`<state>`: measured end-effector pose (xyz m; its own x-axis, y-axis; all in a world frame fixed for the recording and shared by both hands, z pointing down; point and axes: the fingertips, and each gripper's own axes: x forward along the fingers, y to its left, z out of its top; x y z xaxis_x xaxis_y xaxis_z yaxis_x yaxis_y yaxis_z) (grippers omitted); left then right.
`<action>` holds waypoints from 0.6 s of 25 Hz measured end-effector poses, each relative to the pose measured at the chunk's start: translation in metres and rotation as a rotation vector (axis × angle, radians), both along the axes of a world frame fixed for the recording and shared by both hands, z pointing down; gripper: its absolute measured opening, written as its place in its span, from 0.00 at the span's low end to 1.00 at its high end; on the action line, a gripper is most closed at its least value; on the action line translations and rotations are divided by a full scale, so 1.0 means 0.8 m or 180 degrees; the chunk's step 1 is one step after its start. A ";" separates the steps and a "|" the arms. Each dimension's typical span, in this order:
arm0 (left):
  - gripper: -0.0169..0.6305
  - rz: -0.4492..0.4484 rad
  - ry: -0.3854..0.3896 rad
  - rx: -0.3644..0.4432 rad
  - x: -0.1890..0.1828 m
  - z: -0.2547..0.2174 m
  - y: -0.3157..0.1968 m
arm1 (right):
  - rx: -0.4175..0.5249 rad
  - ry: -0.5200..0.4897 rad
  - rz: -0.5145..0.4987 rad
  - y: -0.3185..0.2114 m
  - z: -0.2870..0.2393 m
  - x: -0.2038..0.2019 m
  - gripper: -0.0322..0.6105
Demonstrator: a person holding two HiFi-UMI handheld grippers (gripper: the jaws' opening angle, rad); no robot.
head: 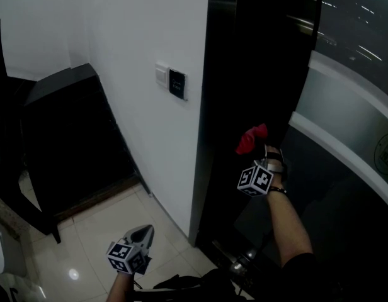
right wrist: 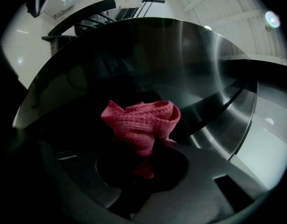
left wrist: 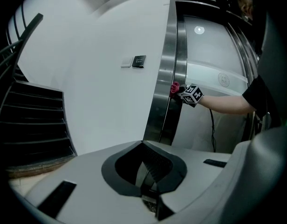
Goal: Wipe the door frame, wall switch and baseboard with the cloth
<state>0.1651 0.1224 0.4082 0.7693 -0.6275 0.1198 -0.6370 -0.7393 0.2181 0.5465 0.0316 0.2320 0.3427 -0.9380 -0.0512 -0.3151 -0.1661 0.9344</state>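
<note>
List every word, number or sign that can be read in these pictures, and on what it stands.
No text here can be read.
Too blurred to read: round emblem on the glass door.
Too small to read: faint marks on the black wall switch plate.
No letters, only square patterns: marker cubes.

An office-like entrance hall: dark steel door frame (head: 244,74), frosted-band glass door (head: 345,99), glossy floor tiles (head: 99,238), wall switch (head: 161,74), staircase (left wrist: 31,125).

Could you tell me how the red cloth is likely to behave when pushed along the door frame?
The red cloth bunches in soft folds in the right claw, so it is probably floppy and light. Its knitted weave likely drags rather than slips on the door frame.
</note>
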 end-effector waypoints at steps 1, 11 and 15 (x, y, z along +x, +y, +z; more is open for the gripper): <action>0.01 -0.0006 -0.0006 -0.0006 -0.001 0.001 0.001 | -0.0017 0.0013 -0.0003 0.000 0.003 0.000 0.14; 0.01 -0.0033 -0.0028 -0.0045 0.000 0.006 0.006 | -0.0237 -0.0013 0.0015 -0.003 0.051 0.010 0.14; 0.01 -0.0025 -0.0030 -0.0061 0.003 0.009 0.007 | -0.0267 -0.0007 0.0008 -0.002 0.063 0.009 0.14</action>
<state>0.1674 0.1282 0.4155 0.7631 -0.6311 0.1391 -0.6449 -0.7300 0.2261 0.5533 0.0301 0.2823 0.3452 -0.9381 0.0284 -0.3167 -0.0880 0.9444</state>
